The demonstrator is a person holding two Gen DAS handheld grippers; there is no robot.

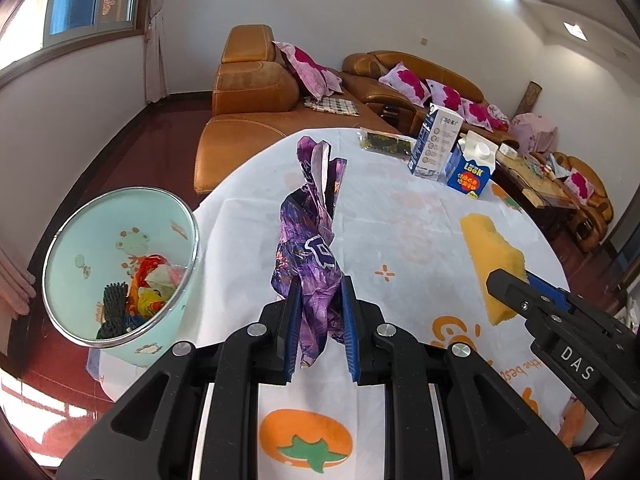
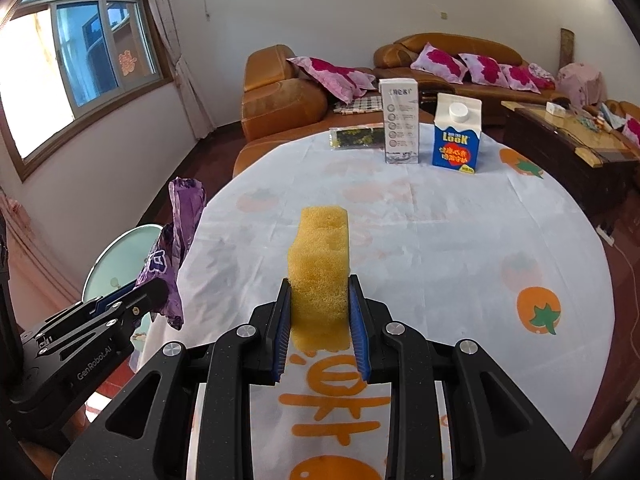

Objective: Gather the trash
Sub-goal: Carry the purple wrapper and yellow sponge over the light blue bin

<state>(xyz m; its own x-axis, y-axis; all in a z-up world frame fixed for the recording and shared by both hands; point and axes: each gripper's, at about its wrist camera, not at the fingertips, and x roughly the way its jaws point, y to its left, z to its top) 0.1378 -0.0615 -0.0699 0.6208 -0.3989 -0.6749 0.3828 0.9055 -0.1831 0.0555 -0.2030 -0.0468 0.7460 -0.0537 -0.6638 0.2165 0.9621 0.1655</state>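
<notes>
At the bottom centre of the left wrist view, the left hand-held gripper (image 1: 320, 300) pinches a crumpled purple foil snack wrapper (image 1: 308, 240) between its blue-padded fingers (image 1: 294, 320), and the wrapper stands up out of the grip toward the middle of the frame. At the bottom centre of the right wrist view, the right hand-held gripper (image 2: 320, 304) squeezes a yellow porous sponge block (image 2: 319, 264) at its near end, the rest of the block reaching up the frame over the desk (image 2: 440, 248), a round top under a white cloth printed with orange persimmons. Each tool shows in the other's view: the right one at the right edge of the left view, the left one at the lower left of the right view. At the left of the left wrist view, just beside the desk edge and lower than it, stands a pale mint-green round trash bin with a metal rim (image 1: 116, 232), holding colourful scraps and a black netted piece. Toward the far edge of the desk lie a flat dark green packet (image 2: 354, 137), a tall white and blue upright carton (image 2: 401, 120) and a blue and white gable-top carton with a white cap (image 2: 457, 132), the two cartons close together. Beyond them, in the upper frame, are brown leather sofas (image 2: 280, 96) with pink floral cushions (image 2: 336, 74).
</notes>
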